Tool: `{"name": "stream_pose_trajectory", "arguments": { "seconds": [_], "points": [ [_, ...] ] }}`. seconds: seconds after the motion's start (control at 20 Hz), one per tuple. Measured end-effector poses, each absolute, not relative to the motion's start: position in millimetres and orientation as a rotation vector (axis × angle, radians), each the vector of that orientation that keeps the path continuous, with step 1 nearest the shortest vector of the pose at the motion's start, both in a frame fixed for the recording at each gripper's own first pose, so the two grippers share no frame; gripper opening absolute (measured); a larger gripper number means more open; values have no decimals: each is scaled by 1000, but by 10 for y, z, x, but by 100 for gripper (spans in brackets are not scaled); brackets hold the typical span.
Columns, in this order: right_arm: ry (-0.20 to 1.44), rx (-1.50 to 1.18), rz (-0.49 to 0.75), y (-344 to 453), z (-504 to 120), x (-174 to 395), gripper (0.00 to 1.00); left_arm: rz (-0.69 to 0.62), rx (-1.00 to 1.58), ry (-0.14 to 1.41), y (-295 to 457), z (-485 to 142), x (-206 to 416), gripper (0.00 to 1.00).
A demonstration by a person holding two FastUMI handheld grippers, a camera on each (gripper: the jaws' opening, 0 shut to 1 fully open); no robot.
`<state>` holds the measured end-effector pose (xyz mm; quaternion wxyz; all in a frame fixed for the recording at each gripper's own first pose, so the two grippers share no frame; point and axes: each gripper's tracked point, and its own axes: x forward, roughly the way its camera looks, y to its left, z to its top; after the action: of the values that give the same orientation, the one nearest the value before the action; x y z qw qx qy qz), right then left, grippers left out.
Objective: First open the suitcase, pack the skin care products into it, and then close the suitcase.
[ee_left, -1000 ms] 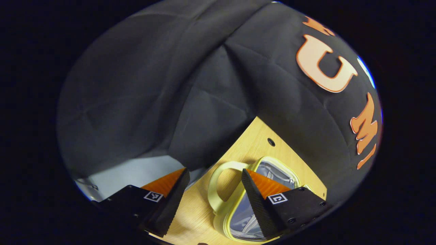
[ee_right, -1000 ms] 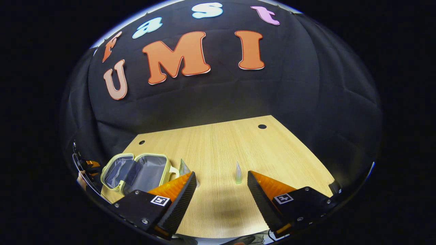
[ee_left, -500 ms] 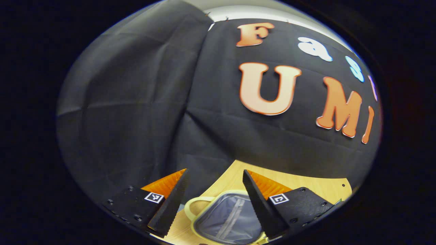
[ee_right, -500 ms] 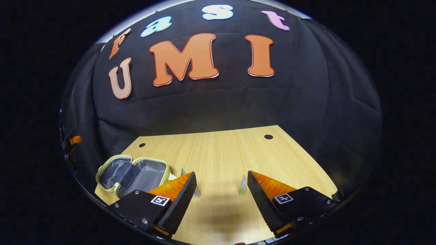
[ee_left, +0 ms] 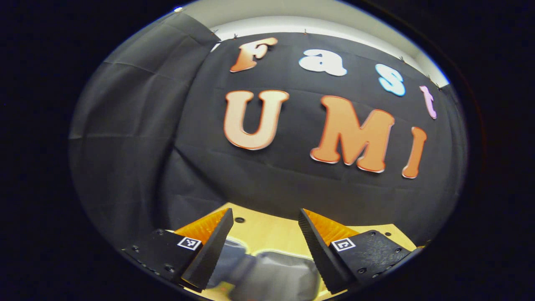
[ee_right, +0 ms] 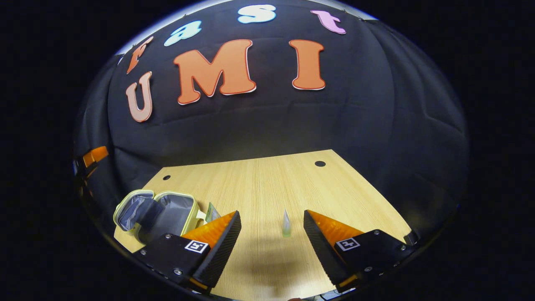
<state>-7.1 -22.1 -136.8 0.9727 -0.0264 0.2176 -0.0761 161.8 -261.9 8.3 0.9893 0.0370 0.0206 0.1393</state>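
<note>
Fingers of the right gripper (ee_right: 271,246) are spread, holding nothing, framing a small tube (ee_right: 286,224) standing on the table (ee_right: 267,179). The suitcase (ee_right: 156,211) is lying open at the near left, ready for packing. Left gripper (ee_left: 262,246) is released, hanging above it.
</note>
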Motion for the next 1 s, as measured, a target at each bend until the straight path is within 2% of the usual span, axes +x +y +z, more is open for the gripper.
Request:
{"name": "stream_pose_trajectory", "arguments": {
  "seconds": [0.35, 0.65, 1.0],
  "points": [
    [449, -68, -254, -657, -1406, -348, 95, 92, 115, 209, -4095, -1132, 2026, 97],
    [490, -51, -357, -1056, -1526, -571, 95, 33, 238, 296, -4559, -2021, 2151, 97],
    [532, -51, -430, -1337, -1614, -772, 95, -9, 371, 431, -4772, -3075, 2231, 98]
  ]
}}
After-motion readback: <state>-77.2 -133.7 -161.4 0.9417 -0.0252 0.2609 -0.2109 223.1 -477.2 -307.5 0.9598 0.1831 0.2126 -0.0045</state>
